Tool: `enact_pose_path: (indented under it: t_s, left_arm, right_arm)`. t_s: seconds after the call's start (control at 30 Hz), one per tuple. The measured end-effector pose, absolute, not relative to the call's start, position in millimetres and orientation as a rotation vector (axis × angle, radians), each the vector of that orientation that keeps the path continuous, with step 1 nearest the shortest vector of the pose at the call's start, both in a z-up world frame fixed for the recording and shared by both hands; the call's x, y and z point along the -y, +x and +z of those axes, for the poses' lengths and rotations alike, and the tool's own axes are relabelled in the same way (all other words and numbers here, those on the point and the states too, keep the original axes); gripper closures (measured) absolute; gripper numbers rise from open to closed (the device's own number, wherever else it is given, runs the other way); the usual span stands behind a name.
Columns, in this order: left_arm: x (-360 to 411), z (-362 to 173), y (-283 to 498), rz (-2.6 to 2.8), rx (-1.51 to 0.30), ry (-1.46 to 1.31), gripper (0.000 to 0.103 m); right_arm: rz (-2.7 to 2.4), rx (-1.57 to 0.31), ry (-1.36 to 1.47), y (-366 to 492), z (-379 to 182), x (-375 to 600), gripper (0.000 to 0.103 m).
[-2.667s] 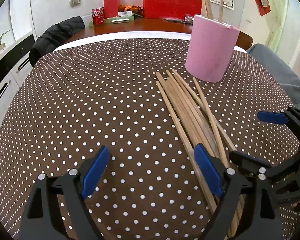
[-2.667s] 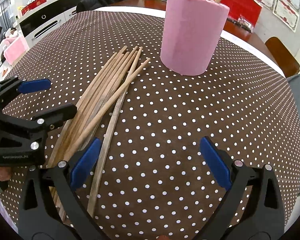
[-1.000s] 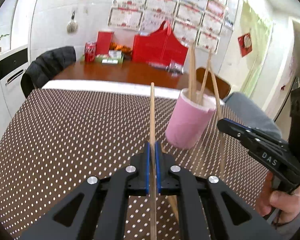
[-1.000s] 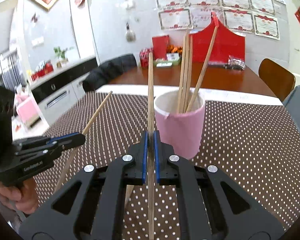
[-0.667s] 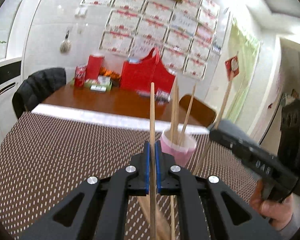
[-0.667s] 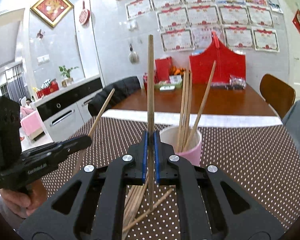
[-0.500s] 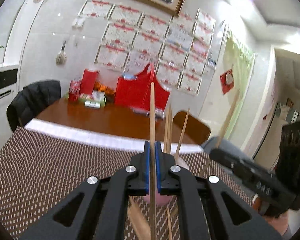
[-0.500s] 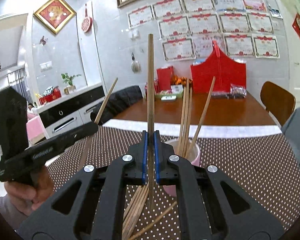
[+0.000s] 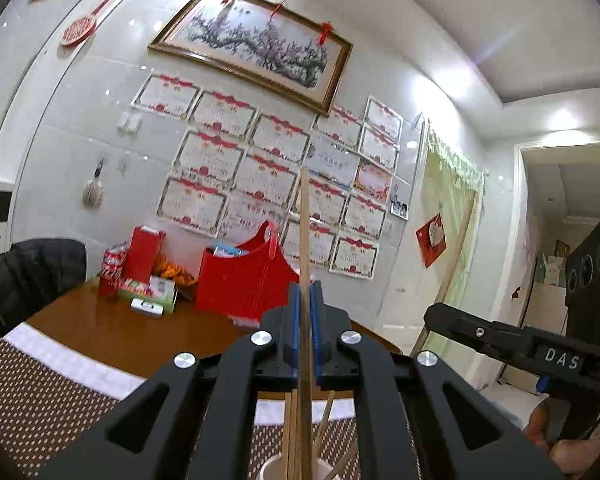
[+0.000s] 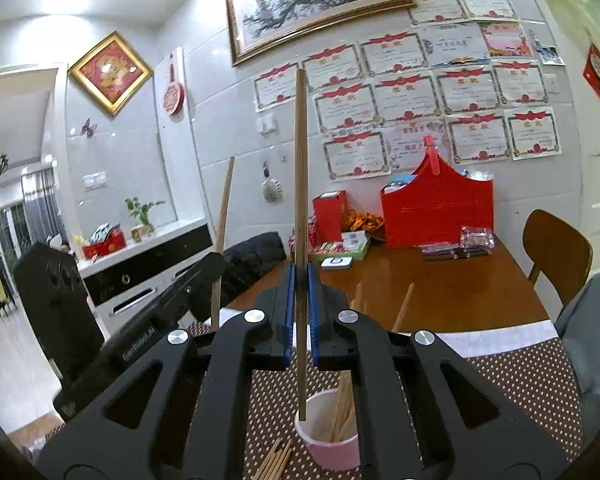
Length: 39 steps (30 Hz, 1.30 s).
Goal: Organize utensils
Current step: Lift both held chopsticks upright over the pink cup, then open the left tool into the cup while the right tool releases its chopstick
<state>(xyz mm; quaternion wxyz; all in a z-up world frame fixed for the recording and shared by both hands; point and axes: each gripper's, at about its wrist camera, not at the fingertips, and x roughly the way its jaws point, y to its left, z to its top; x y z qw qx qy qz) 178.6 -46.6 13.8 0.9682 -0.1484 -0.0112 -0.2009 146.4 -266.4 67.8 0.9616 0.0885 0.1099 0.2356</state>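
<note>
My left gripper (image 9: 305,330) is shut on a wooden chopstick (image 9: 304,232) held upright above the pink cup (image 9: 268,470), whose rim shows at the bottom edge with several chopsticks in it. My right gripper (image 10: 300,312) is shut on a darker chopstick (image 10: 301,168), upright, its lower tip hanging at the near rim of the pink cup (image 10: 332,446). The cup holds several chopsticks. More loose chopsticks (image 10: 276,462) lie on the brown dotted tablecloth (image 10: 520,376) left of the cup. Each gripper shows in the other's view, the right (image 9: 512,338) and the left (image 10: 148,332).
A wooden table behind holds a red basket (image 10: 436,208), red boxes (image 10: 332,216) and a phone (image 10: 336,263). A wooden chair (image 10: 556,256) stands at the right, a black jacket (image 9: 32,272) on a chair at the left.
Both grippers closed on a chopstick from the table, lifted it and tilted upward. Now they are higher and look down on the cup from above.
</note>
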Motion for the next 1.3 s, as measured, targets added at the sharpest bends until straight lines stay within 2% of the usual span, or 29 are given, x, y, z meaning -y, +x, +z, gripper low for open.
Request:
enact_pose_path:
  t_s: [0.53,1.03,1.07,1.1,1.13,1.17,1.2,1.27,1.3]
  left_arm:
    - [76.5,-15.6,221.6,-0.349,0.041,-0.302,0.098]
    - [85.0,-39.8,248.3,-0.333,-0.126,-0.246,0.096]
    - [85.5,-39.8,248.5,-0.334,-0.136,-0.235,0.092]
    - [85.3,-38.6,247.8,-0.332,-0.147,-0.225,0.073]
    - [84.8,-37.7,247.2,-0.323,-0.152,-0.221,0.052]
    - [82.7,-35.9,244.7,-0.307,-0.152,-0.223,0.045]
    - [80.5,-33.8,242.2,-0.302,-0.151,-0.227,0.039]
    - [78.3,-29.7,240.2,-0.305,-0.159,-0.224,0.036]
    - [78.3,-26.5,239.3,-0.305,-0.171,-0.212,0.031]
  right_arm:
    - [0.432,-0.291,0.217,180.6,40.5,290.9,0.097]
    - [0.45,-0.414,0.217,199.9,18.4,282.6,0.095]
    - [0.451,-0.425,0.232,201.4,17.4,284.9,0.08]
    - [0.446,-0.429,0.248,202.3,17.0,288.0,0.031]
    - [0.437,-0.422,0.265,201.3,17.3,291.9,0.011]
    - [0.422,-0.389,0.283,197.2,18.9,296.9,0.005]
    - [0.411,-0.365,0.296,194.2,21.3,301.7,0.005]
    - [0.407,-0.366,0.322,193.9,24.7,309.7,0.005]
    - [0.401,-0.364,0.336,194.0,26.3,313.2,0.005]
